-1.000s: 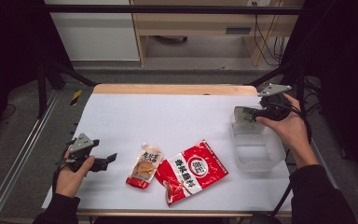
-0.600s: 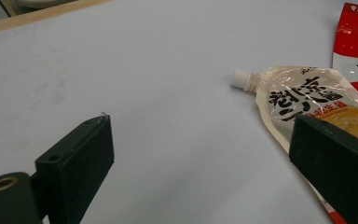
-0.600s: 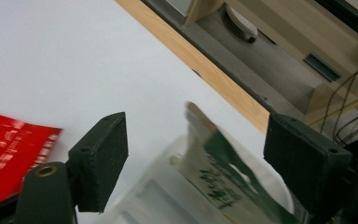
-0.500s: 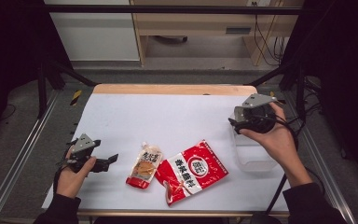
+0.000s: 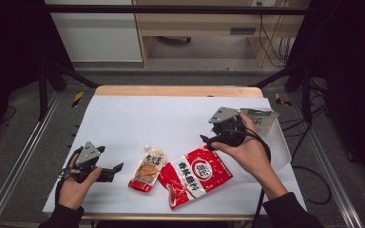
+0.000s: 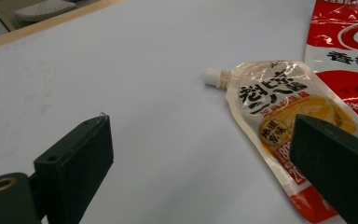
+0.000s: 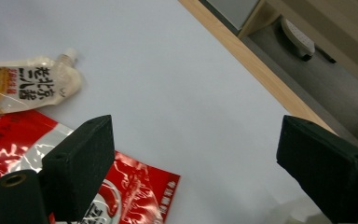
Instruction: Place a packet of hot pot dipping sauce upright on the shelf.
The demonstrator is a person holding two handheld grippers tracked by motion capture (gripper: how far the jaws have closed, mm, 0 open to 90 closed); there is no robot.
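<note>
My right gripper (image 5: pixel 208 141) hangs wide apart and empty, just opened, over the red packet (image 5: pixel 196 174) near the table's (image 5: pixel 123 118) front edge; its slick flat film could slide from my pads.

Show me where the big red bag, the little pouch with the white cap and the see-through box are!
big red bag (image 5: pixel 196 173), high view, on the white label in its middle.
little pouch (image 6: pixel 279 109), left gripper view, on its printed front.
see-through box (image 5: pixel 278 142), high view, on its clear side wall.
</note>
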